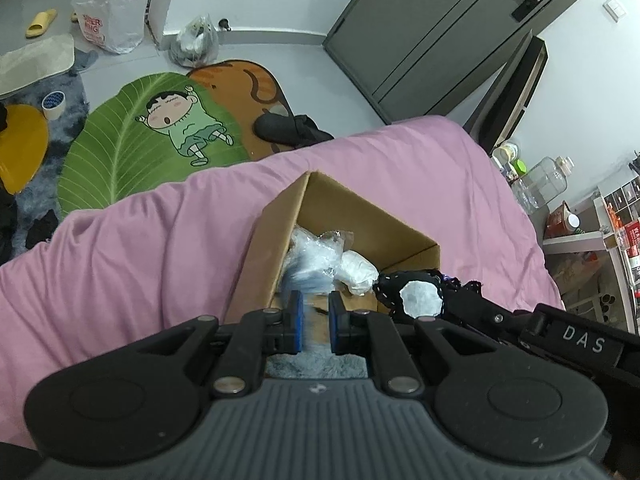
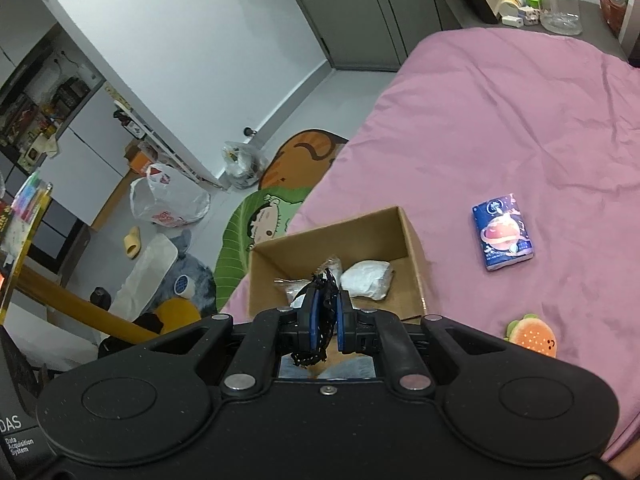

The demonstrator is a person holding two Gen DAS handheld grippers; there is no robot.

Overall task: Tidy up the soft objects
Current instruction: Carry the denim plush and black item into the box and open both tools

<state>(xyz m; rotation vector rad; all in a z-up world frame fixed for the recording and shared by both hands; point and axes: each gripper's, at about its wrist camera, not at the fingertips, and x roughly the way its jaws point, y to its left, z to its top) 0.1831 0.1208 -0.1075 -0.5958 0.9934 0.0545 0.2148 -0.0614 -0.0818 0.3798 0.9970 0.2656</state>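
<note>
An open cardboard box (image 1: pixel 332 204) (image 2: pixel 332 236) stands on the pink bed sheet (image 1: pixel 132 256) (image 2: pixel 500 128). Inside lie a white wrapped bundle (image 1: pixel 358 270) (image 2: pixel 366 280) and clear plastic bags (image 1: pixel 316 248). My left gripper (image 1: pixel 314 322) hangs over the box's near edge with its blue pads a little apart and nothing clearly between them; a blurred bluish thing (image 1: pixel 306 278) lies just beyond. My right gripper (image 2: pixel 326 322) is shut on a black lacy item with a white centre (image 2: pixel 320 320) (image 1: pixel 416 294), held over the box. A blue tissue pack (image 2: pixel 502 232) and a burger plush (image 2: pixel 532 338) lie on the sheet.
Beyond the bed edge lie a green cartoon leaf mat (image 1: pixel 140 140), an orange cat mat (image 1: pixel 244 88), plastic bags (image 1: pixel 110 12), a yellow slipper (image 1: pixel 40 22) and a tape roll (image 1: pixel 54 104). A grey wardrobe (image 1: pixel 440 28) and a cluttered side table with jars (image 1: pixel 548 184) stand behind.
</note>
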